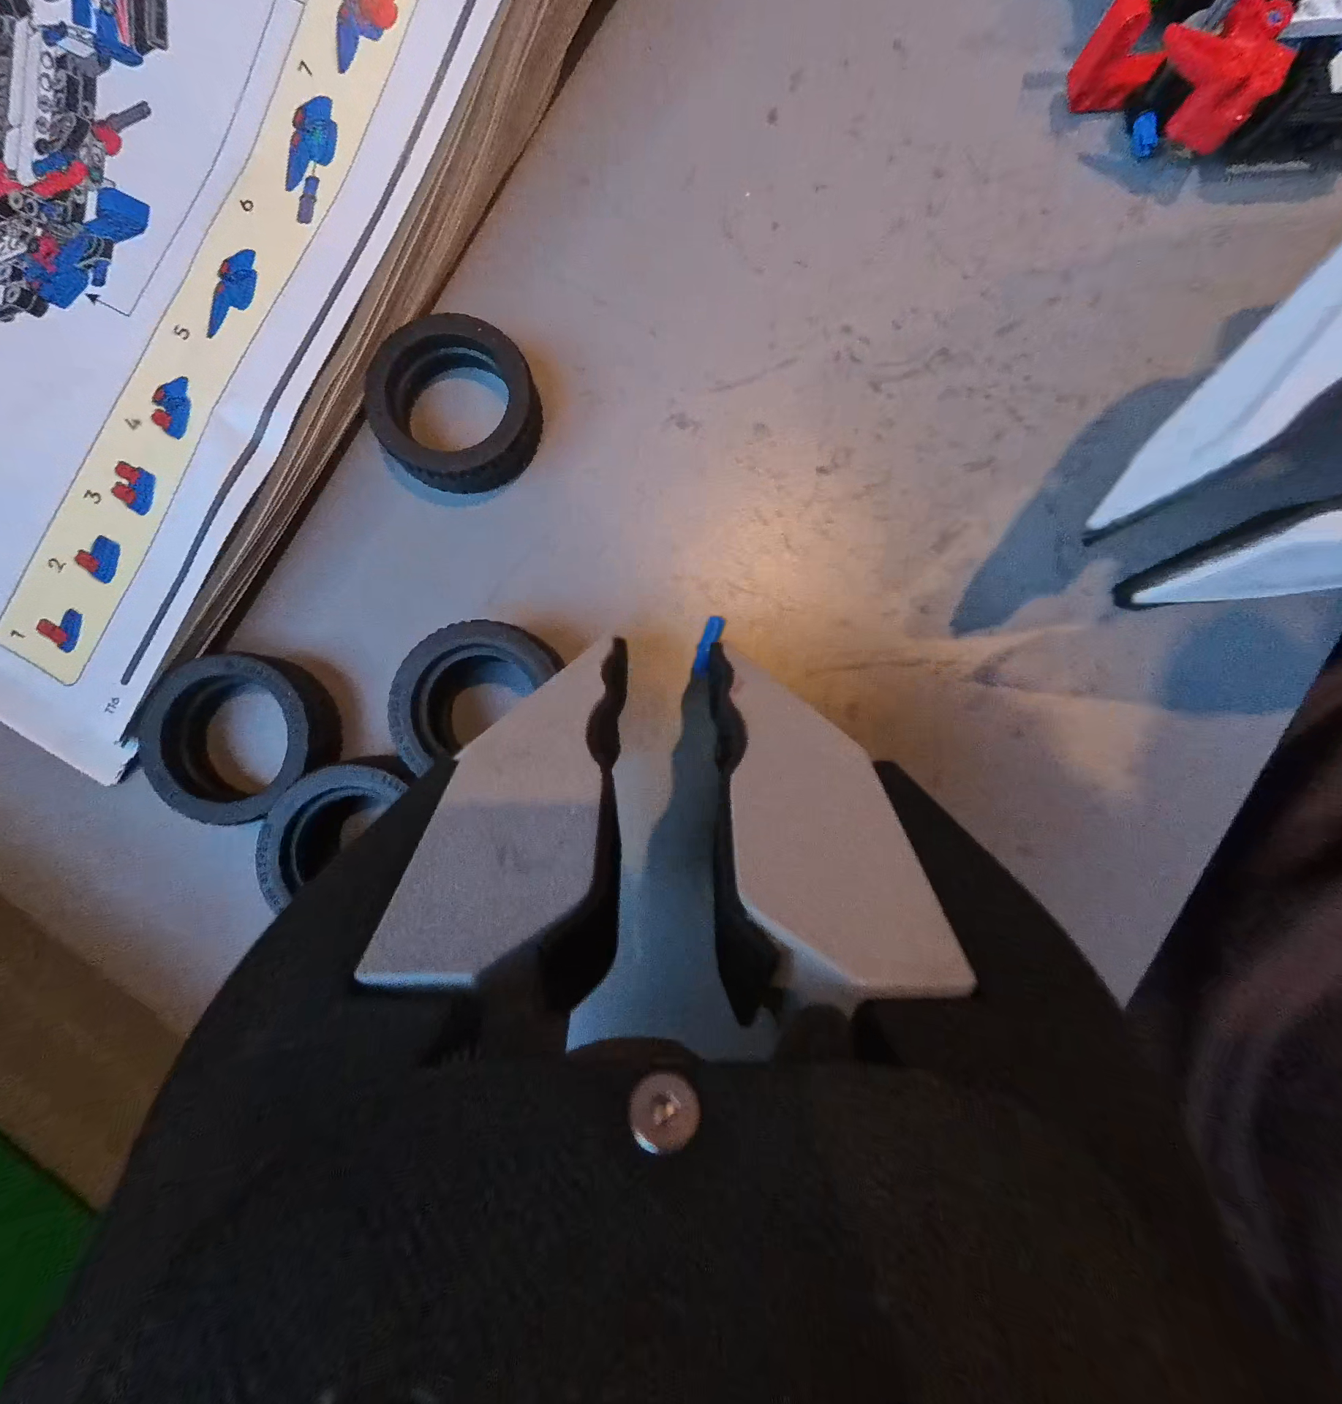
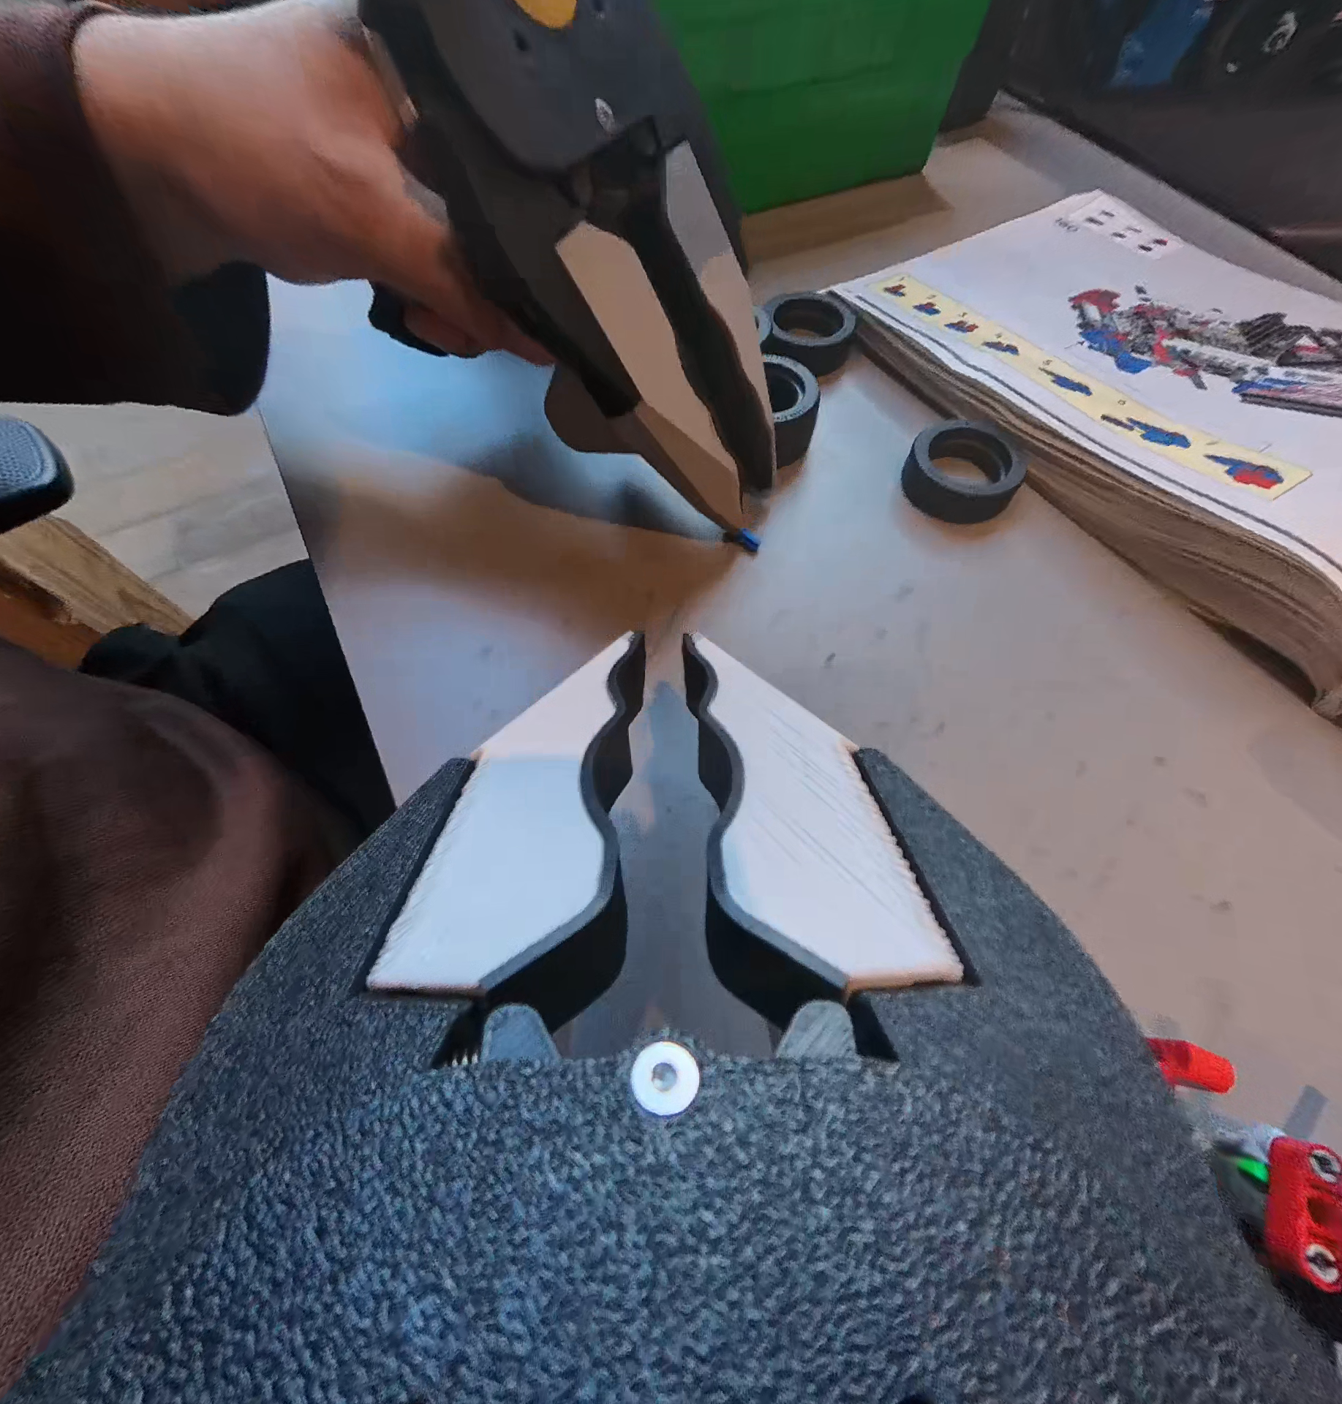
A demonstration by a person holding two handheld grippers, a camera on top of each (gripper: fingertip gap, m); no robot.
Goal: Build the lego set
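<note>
Off my left gripper's [image 1: 664, 646] parted fingertips sits a blue pin [image 1: 707, 643], right gripper [image 2: 664, 642] parted and empty, tyres [image 1: 455, 403] unmounted beside the fingers: build looks far from done.

table [image 1: 842, 304]: matt, scuffed | tyres [image 1: 452, 403]: matt black rubber | manual [image 2: 1154, 425]: paper | right hand-held gripper [image 2: 664, 646]: grainy black plastic

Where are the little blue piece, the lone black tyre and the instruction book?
Blue piece [image 2: 747, 539], right wrist view: its free end.
Lone tyre [image 2: 962, 471], right wrist view: outer wall.
Instruction book [image 1: 37, 425], left wrist view: open page.
</note>
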